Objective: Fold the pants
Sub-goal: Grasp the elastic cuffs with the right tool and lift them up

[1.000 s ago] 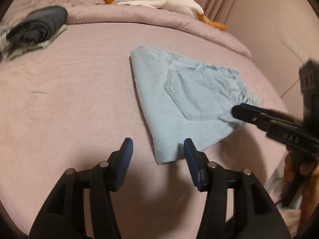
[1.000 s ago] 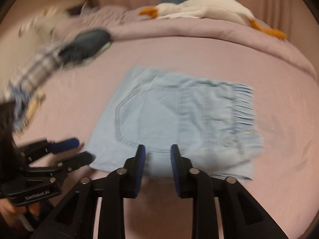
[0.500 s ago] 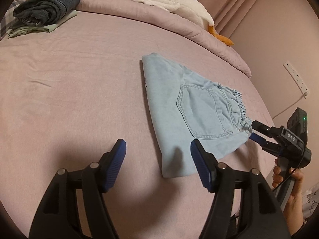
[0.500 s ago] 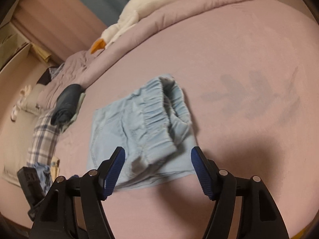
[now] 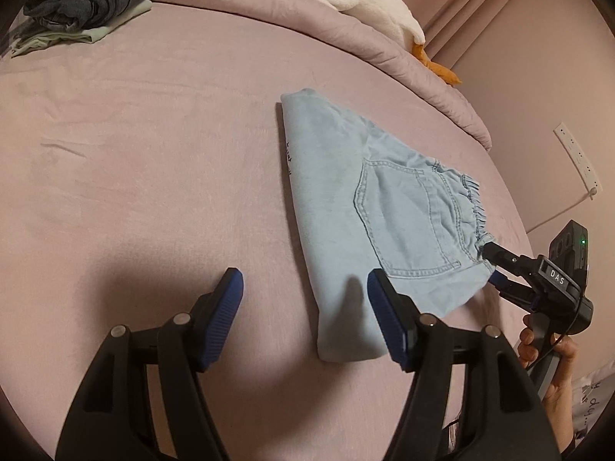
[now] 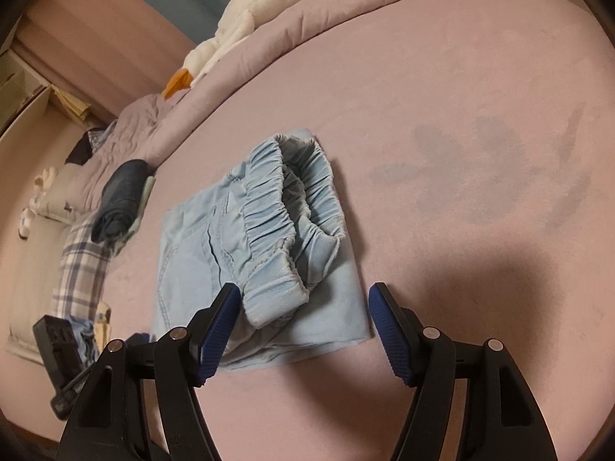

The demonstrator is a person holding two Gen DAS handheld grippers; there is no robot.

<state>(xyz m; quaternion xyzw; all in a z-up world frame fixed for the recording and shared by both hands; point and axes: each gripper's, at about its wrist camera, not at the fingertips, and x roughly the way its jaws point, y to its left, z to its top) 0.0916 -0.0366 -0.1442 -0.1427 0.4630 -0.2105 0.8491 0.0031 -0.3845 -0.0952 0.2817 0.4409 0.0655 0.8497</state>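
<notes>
Light blue denim pants (image 5: 369,207) lie folded into a compact rectangle on the pink bed, back pocket up and elastic waistband at the right end. In the right wrist view the pants (image 6: 265,253) show the gathered waistband on top. My left gripper (image 5: 303,307) is open, just above the bed at the near end of the pants. My right gripper (image 6: 303,315) is open, its jaws either side of the waistband corner. It also shows in the left wrist view (image 5: 496,265), its tips touching the waistband edge.
A pile of folded dark and pale green clothes (image 5: 84,4) lies at the far left. A white stuffed goose (image 5: 346,4) rests on the rolled quilt (image 5: 269,23) at the back. A plaid cloth (image 6: 80,269) lies beside the pile. A wall socket (image 5: 576,157) is on the right.
Both grippers opened wider. The right gripper swung round to the waistband end of the pants and came close to it. The left gripper drew back a little from the near end.
</notes>
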